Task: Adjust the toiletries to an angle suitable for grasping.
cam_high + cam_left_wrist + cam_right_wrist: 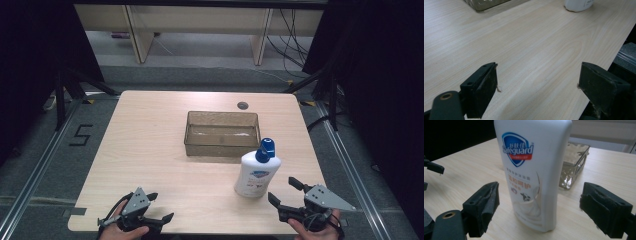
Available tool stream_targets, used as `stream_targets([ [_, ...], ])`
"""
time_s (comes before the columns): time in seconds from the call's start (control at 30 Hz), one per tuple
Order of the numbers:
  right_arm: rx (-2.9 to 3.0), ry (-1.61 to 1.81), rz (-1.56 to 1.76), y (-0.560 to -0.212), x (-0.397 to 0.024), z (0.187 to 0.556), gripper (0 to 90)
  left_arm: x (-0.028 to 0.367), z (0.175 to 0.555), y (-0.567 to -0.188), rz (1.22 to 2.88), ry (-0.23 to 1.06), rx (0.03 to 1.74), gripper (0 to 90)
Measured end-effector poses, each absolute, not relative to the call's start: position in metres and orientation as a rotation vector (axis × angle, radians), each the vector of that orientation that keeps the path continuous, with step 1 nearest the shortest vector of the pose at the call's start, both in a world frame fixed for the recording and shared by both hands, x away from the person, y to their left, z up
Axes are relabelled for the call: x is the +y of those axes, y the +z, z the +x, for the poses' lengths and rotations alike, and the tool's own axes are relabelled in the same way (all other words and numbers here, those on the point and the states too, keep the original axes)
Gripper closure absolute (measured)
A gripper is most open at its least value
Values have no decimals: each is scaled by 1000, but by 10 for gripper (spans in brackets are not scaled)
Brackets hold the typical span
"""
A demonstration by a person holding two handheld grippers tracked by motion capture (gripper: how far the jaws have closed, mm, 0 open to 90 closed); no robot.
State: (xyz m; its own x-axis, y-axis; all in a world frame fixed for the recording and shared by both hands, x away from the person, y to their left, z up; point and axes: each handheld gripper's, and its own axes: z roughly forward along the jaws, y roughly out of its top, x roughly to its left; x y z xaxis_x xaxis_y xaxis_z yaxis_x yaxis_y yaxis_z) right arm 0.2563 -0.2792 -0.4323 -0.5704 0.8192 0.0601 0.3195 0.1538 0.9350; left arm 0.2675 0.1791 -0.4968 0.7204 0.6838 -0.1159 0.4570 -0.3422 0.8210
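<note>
We find the right gripper spread, near the upright bottle; the left gripper spread over bare table.

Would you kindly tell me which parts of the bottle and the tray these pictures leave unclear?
- bottle: the blue cap is cut off by the top edge in the right gripper view; the small label print is blurred.
- bottle in the left gripper view: all but its base is cut off.
- tray: contents too small to tell in the high view; partly behind the bottle.
</note>
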Motion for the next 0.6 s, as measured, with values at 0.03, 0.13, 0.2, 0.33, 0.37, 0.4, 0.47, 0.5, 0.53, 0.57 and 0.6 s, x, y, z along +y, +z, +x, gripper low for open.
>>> stream_targets([
  [0.03, 1971, 1402, 1050, -431, -280, 257, 158, 179, 267, -497, 1998, 309, 873, 149],
  [0.13, 1958, 1410, 1047, -427, -280, 257, 158, 179, 267, -497, 2001, 312, 878, 149],
  [0.2, 1944, 1426, 1042, -425, -279, 258, 158, 180, 268, -497, 2005, 313, 873, 149],
  [0.33, 1941, 1415, 1024, -420, -278, 258, 158, 179, 268, -498, 1994, 307, 880, 149],
  [0.37, 1934, 1430, 1018, -420, -277, 258, 159, 179, 268, -498, 1992, 305, 881, 149],
  [0.4, 1940, 1431, 1031, -418, -277, 258, 158, 179, 268, -498, 1991, 302, 880, 149],
  [0.47, 1937, 1423, 1026, -414, -276, 258, 159, 179, 268, -498, 1995, 302, 883, 149],
  [0.5, 1920, 1422, 1007, -414, -276, 260, 159, 180, 269, -498, 2001, 311, 875, 149],
  [0.53, 1940, 1429, 1020, -411, -275, 259, 161, 180, 269, -498, 2013, 313, 874, 149],
  [0.57, 1927, 1424, 1010, -410, -275, 260, 162, 181, 269, -498, 2017, 313, 873, 149],
  [0.6, 1933, 1415, 1008, -408, -274, 260, 163, 181, 269, -498, 2015, 312, 874, 149],
])
